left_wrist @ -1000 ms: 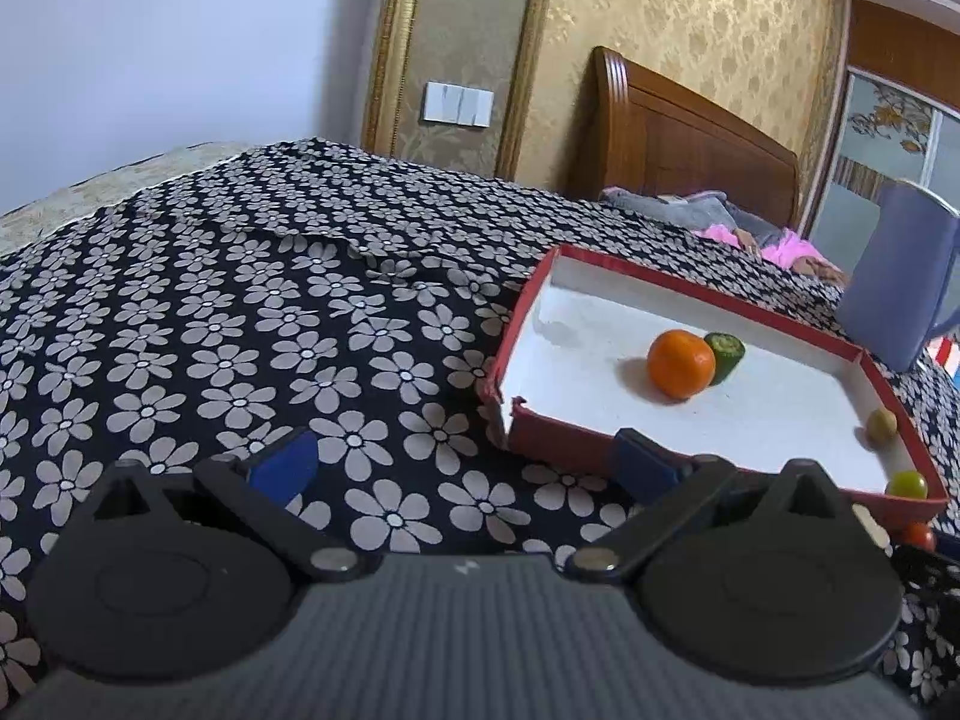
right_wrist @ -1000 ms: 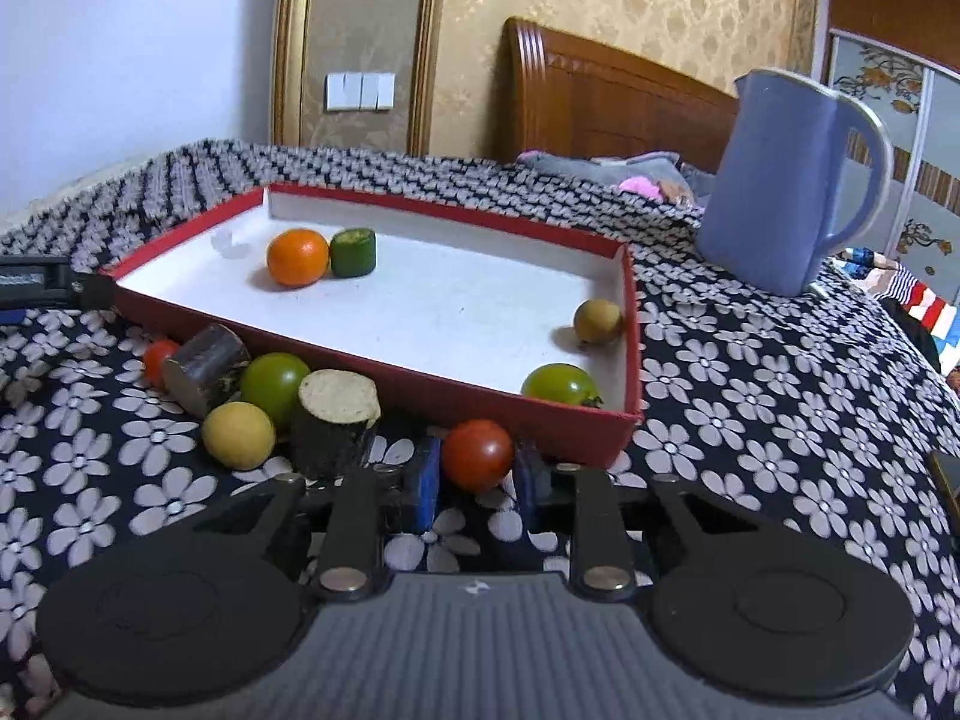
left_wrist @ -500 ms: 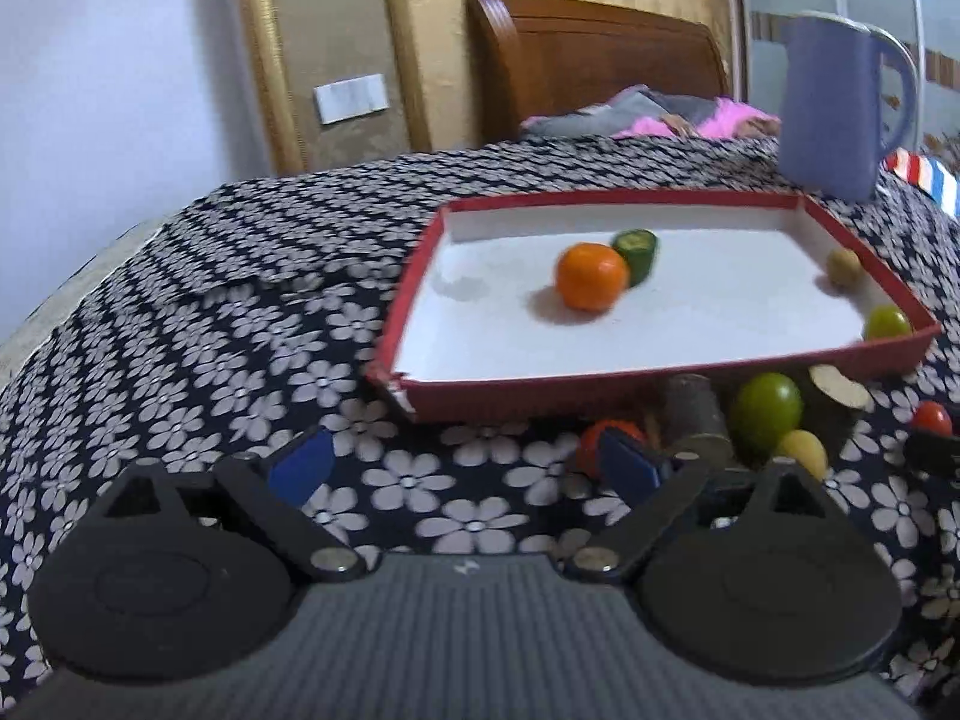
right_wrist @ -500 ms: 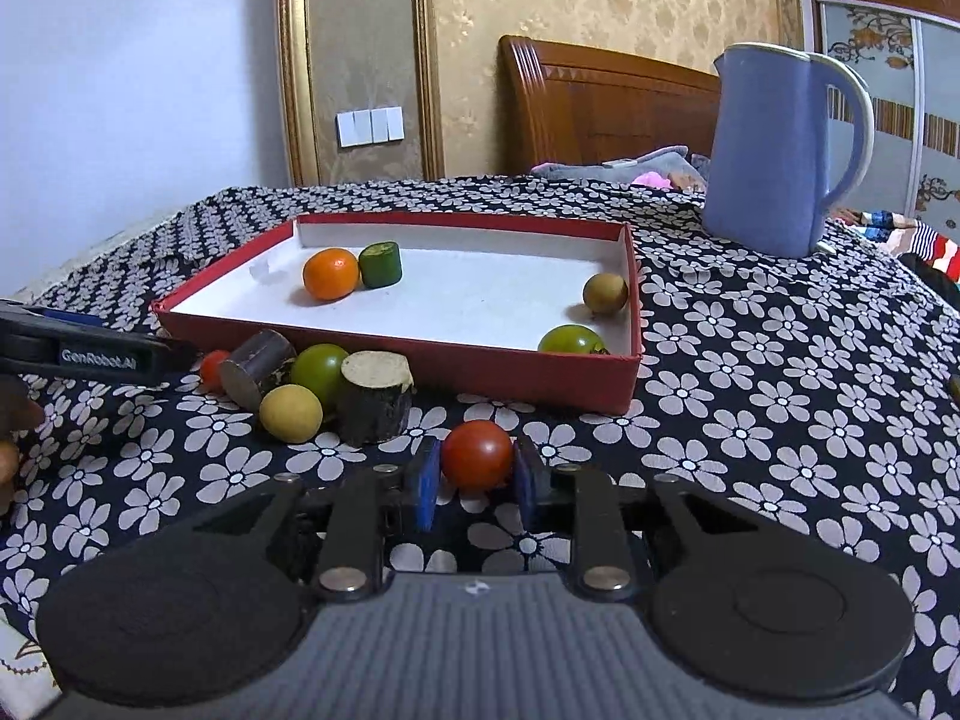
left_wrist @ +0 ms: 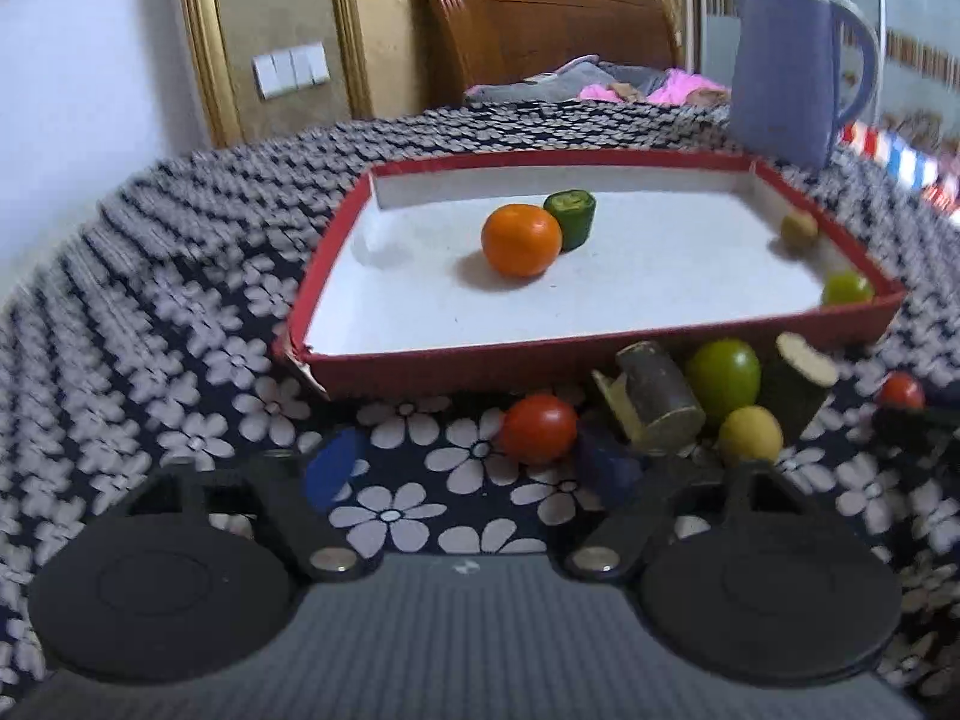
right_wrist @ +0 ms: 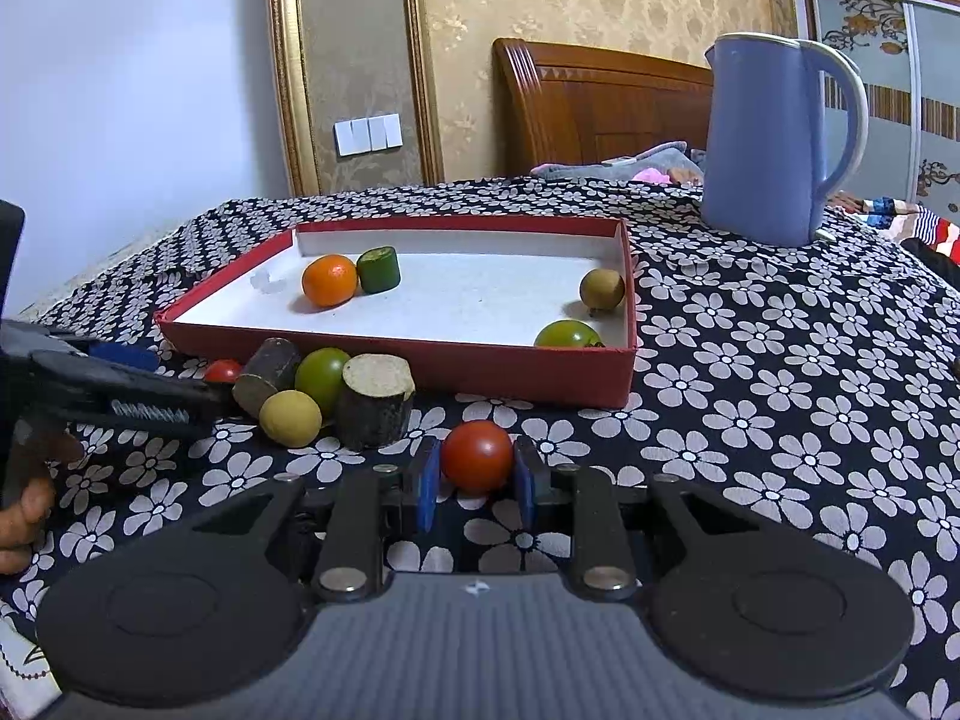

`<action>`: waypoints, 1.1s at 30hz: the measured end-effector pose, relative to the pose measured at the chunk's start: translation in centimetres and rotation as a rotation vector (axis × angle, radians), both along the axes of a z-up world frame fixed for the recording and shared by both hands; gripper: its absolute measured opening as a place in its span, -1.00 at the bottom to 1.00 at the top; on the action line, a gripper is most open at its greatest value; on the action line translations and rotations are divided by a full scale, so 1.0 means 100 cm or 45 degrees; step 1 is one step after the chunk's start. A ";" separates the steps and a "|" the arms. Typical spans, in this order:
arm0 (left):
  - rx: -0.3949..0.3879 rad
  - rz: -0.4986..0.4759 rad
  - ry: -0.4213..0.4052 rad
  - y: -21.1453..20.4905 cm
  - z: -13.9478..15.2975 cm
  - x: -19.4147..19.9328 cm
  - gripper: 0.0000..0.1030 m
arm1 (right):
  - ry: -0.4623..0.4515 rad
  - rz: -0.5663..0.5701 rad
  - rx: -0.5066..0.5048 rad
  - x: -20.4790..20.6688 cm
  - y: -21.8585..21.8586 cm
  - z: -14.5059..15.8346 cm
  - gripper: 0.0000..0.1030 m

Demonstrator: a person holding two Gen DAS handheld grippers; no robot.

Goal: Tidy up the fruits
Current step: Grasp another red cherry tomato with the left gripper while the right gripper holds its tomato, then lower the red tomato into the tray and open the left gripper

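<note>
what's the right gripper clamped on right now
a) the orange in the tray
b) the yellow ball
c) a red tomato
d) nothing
c: in the right wrist view the right gripper has both blue pads pressed against the red tomato, in front of the red tray.

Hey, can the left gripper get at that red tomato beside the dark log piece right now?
Probably yes: the left gripper is open, its jaws just closing, with the red tomato near its right finger; the log piece crowds that side.
</note>
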State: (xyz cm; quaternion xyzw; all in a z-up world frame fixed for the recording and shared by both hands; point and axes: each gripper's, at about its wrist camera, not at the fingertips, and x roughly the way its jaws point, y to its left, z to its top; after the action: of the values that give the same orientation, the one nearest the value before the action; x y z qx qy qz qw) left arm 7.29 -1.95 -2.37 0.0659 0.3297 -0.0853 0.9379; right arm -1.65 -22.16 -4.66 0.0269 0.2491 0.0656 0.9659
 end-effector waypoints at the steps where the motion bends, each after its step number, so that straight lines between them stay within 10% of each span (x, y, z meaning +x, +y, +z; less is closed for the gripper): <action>1: -0.036 -0.016 0.012 0.003 0.001 0.001 -0.13 | 0.002 0.000 -0.001 0.000 0.000 0.000 -0.52; 4: -0.064 -0.032 0.012 0.005 0.002 -0.001 -0.54 | 0.001 -0.003 -0.010 0.001 0.001 0.000 -0.52; 19: -0.078 -0.018 -0.217 0.026 0.055 -0.023 -0.55 | -0.059 0.028 -0.003 -0.009 0.006 0.015 -0.51; 33: -0.015 0.016 -0.236 0.006 0.082 0.081 -0.54 | -0.156 0.090 0.003 -0.029 0.010 0.042 -0.51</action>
State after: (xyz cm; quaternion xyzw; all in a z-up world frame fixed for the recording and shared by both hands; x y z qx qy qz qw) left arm 15.42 -1.33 5.87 0.0660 0.2413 -0.0749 0.9653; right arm -4.51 -21.18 -0.42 0.0152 0.1901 0.1014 0.9764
